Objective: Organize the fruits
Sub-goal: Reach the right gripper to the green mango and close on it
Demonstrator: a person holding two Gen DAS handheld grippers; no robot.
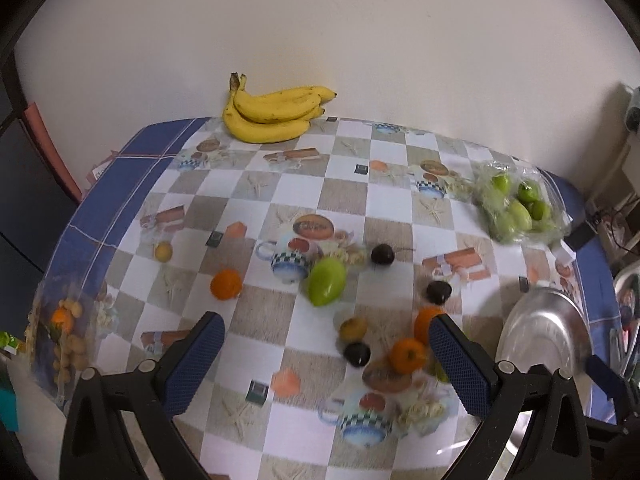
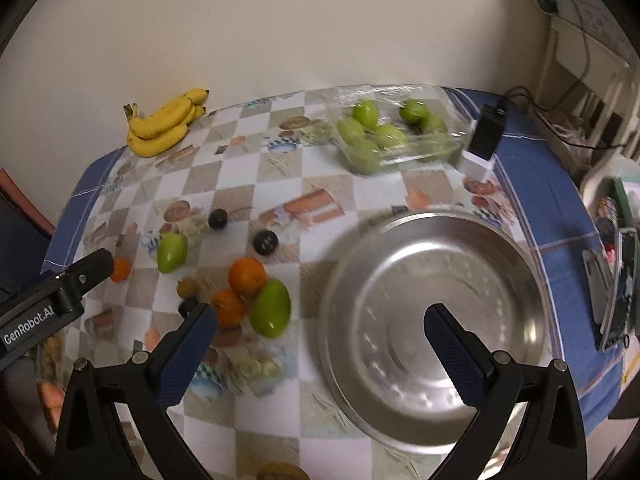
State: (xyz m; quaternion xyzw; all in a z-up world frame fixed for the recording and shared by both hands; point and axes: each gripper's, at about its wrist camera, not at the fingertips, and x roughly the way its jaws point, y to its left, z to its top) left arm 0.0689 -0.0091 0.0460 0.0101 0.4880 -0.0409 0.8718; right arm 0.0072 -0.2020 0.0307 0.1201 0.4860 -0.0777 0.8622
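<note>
**Loose fruit on checked tablecloth; both grippers wide apart, nothing held**

Left gripper (image 1: 326, 354): at the bottom of the left wrist view, jaws spread wide, blue pads empty, above the tablecloth (image 1: 352, 200). Seen also at the left edge of the right wrist view as a black body marked "GenRobot.AI".

Right gripper (image 2: 320, 334): at the bottom of the right wrist view, jaws spread wide, nothing between the pads. Right finger in front of the steel bowl (image 2: 436, 320), left finger in front of the fruit cluster.

Steel bowl: lower right of centre in the right wrist view, upright, nothing inside. Partly visible at the right edge of the left wrist view.

Fruit positions, right wrist view:
- Bananas (image 2: 166, 124): one bunch, upper left, by the wall.
- Clear bag of green fruit (image 2: 384, 132): upper centre, beside a black and white charger (image 2: 482, 144).
- Two oranges (image 2: 247, 276) and a large green mango (image 2: 271, 308): touching one another, just left of the bowl.
- Second green mango (image 2: 172, 252): left of centre, apart from the cluster.
- Two dark round fruits (image 2: 265, 242): centre left, apart from each other.
- Small brownish fruit (image 2: 187, 287): just left of the oranges.

Left wrist view, additional:
- Single orange (image 1: 226, 284) left of centre; small yellow fruit (image 1: 163, 251) further left.
- Clear bag of small pale fruit (image 1: 66, 340) at the left edge.

Slight motion blur in both views.
</note>
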